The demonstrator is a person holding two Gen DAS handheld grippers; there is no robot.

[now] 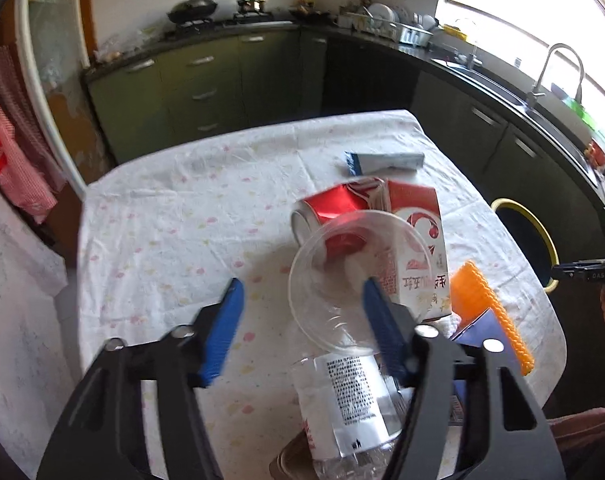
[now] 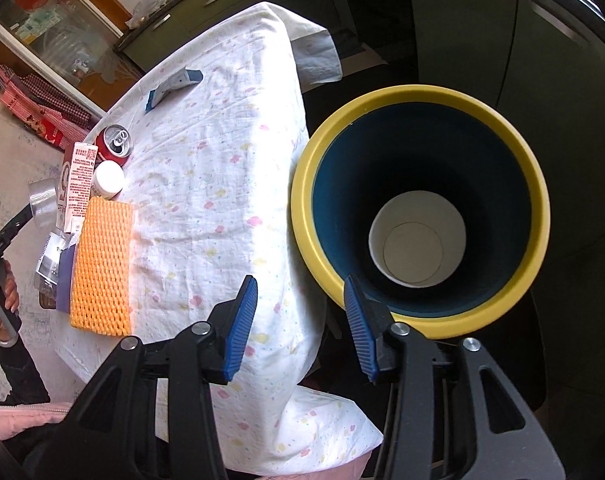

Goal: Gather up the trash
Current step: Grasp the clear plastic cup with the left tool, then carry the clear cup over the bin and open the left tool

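Left tongs (image 1: 302, 294) spread wide around clear cup (image 1: 342, 280), perhaps untouched, bottle (image 1: 350, 404) cut off, right tongs (image 2: 301, 300) agape, empty.

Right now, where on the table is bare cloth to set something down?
Bare cloth lies left of the red can and clear plastic cup, and between the orange foam net and the table edge beside the yellow-rimmed bin. Around the milk carton it is crowded.

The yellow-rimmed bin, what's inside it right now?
Inside the yellow-rimmed bin there is one white paper cup, upright and empty. What lies beneath the cup is covered.
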